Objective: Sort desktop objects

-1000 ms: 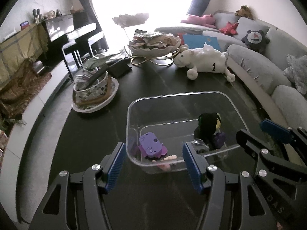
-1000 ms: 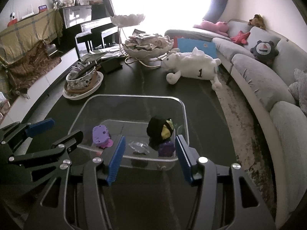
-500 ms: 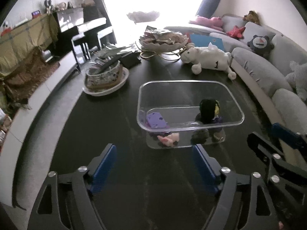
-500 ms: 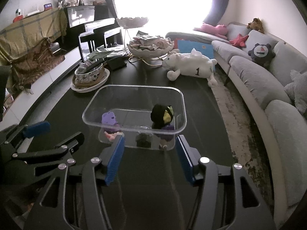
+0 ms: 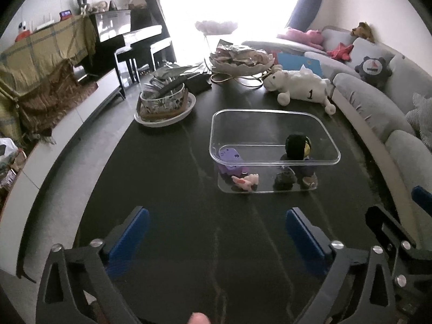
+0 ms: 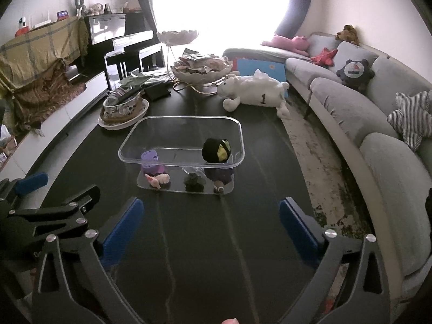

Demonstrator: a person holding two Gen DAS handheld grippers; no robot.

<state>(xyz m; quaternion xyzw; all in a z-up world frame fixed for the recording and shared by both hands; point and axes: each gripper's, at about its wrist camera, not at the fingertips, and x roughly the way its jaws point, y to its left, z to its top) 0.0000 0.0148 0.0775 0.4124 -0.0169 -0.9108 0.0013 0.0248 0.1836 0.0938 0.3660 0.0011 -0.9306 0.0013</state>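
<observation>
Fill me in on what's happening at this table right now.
A person holds a two-finger gripper in each hand, sorting small things into a clear plastic bin on the dark table. The bin holds a purple toy, a black-and-yellow figure and a few smaller bits. The left gripper and right gripper hover short of the bin, jaws opening with nothing between them. A white plush lies beyond.
</observation>
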